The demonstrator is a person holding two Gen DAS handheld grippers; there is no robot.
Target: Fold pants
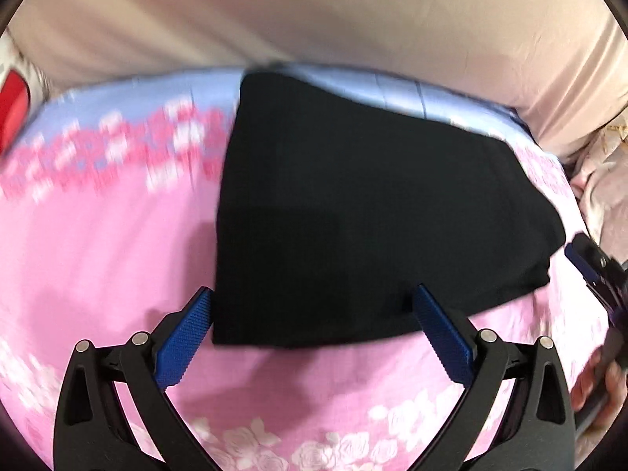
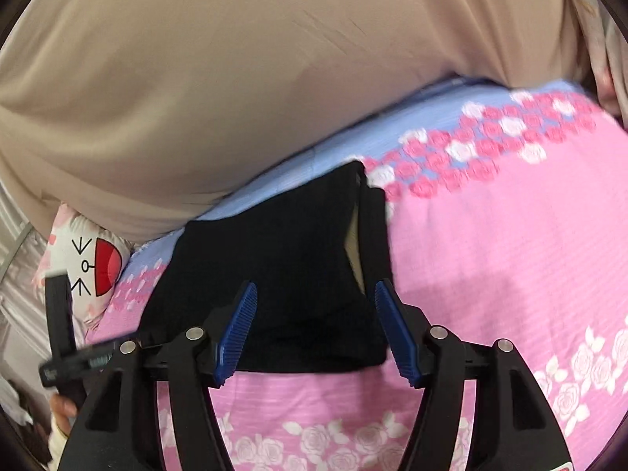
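The black pants (image 1: 353, 204) lie folded into a compact block on the pink floral bedsheet (image 1: 98, 259). My left gripper (image 1: 314, 298) is open, its blue pads (image 1: 188, 337) either side of the near left edge of the pants, holding nothing. In the right wrist view the pants (image 2: 282, 259) lie flat with a pale inner lining showing at the right fold. My right gripper (image 2: 314, 294) is open just above the near edge of the pants, empty. The right gripper also shows at the far right of the left wrist view (image 1: 600, 271).
A beige headboard or cushion (image 2: 235, 78) rises behind the bed. A white pillow with a red cartoon face (image 2: 94, 263) lies at the left. The sheet has a blue band (image 2: 392, 125) along the far edge. The other gripper and a hand show at lower left (image 2: 66, 353).
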